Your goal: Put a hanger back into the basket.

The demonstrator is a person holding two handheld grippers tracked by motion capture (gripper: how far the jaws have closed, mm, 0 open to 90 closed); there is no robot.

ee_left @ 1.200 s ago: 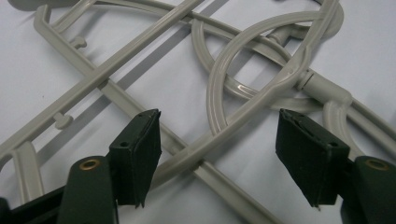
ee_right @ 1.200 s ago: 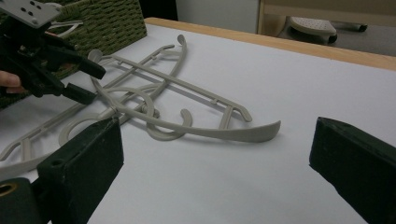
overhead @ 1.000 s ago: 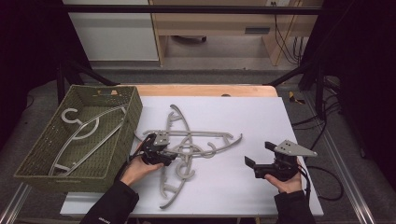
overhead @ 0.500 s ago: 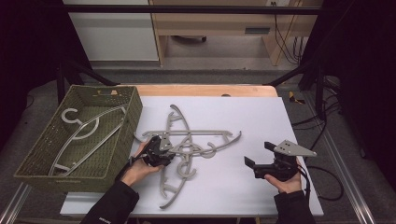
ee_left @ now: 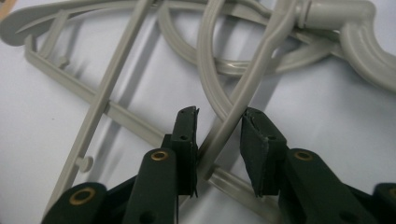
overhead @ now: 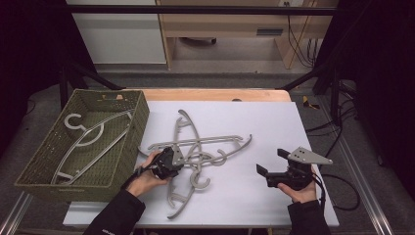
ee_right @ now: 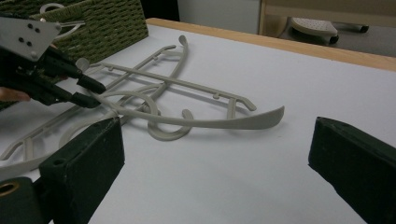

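A grey hanger (overhead: 100, 142) is seen in the wicker basket (overhead: 139, 115), left of the left gripper (ee_left: 219, 128). Its jaws have just been closing around a hanger arm (ee_left: 243, 93), not yet pinched. Well right, the right gripper (overhead: 268, 171) is held wide open, empty.

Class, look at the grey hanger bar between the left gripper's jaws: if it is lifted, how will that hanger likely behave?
The hanger looks like thin moulded plastic, so probably light and fairly stiff. It crosses the other hangers on the table, so it may snag and drag them. The left gripper has just been closing around one slim smooth bar, so it might pivot or slip.
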